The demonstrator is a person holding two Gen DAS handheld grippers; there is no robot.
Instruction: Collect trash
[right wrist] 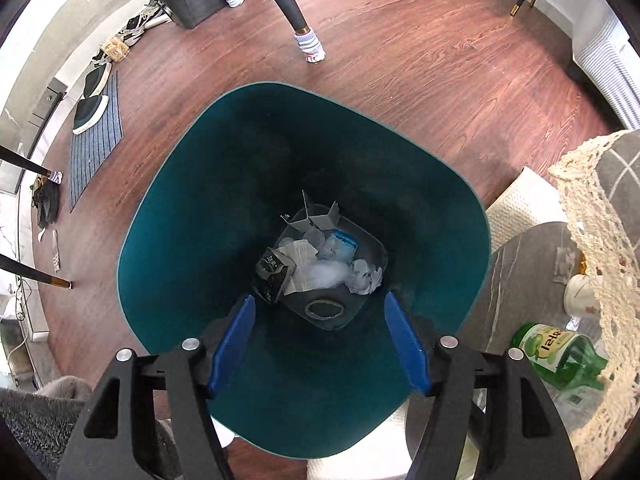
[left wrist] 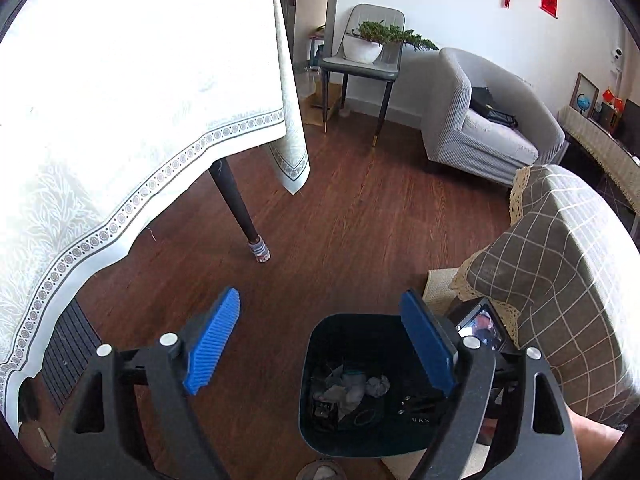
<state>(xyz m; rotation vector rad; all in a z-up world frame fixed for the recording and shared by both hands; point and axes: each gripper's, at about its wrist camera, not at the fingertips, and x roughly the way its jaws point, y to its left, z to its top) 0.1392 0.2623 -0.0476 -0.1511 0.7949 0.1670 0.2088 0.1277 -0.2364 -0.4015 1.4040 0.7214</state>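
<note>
Right gripper [right wrist: 318,340] points almost straight down into the teal trash bin [right wrist: 172,208], lower centre of the right wrist view. Blue pads [right wrist: 236,344] stand apart, nothing between them, nothing gripped.

Trash sits at the bin bottom, centre of frame: crumpled white paper [right wrist: 364,276], a dark snack wrapper [right wrist: 274,274], a blue-and-white packet [right wrist: 340,246], grey cardboard pieces [right wrist: 314,220], some clear plastic. All loose, none touching the pads.

Green glass bottle [right wrist: 560,350] lies on its side on a round grey table [right wrist: 516,276], lower right, just beside the bin and under a lace-edged checked cover [right wrist: 596,216]. A white cup [right wrist: 580,296] stands just above it in frame.

Left gripper [left wrist: 320,344] at the bottom of the left wrist view, jaws wide apart, empty. Its right pad overlaps the bin's [left wrist: 316,344] rim in the picture; contact can't be judged. Same crumpled paper [left wrist: 378,385] is visible inside.

Background in the left view: table with white tablecloth [left wrist: 140,80] upper left, grey armchair [left wrist: 480,120] right of centre, chair holding a potted plant [left wrist: 380,40] at top centre. Floor is dark wood [left wrist: 340,220].
</note>
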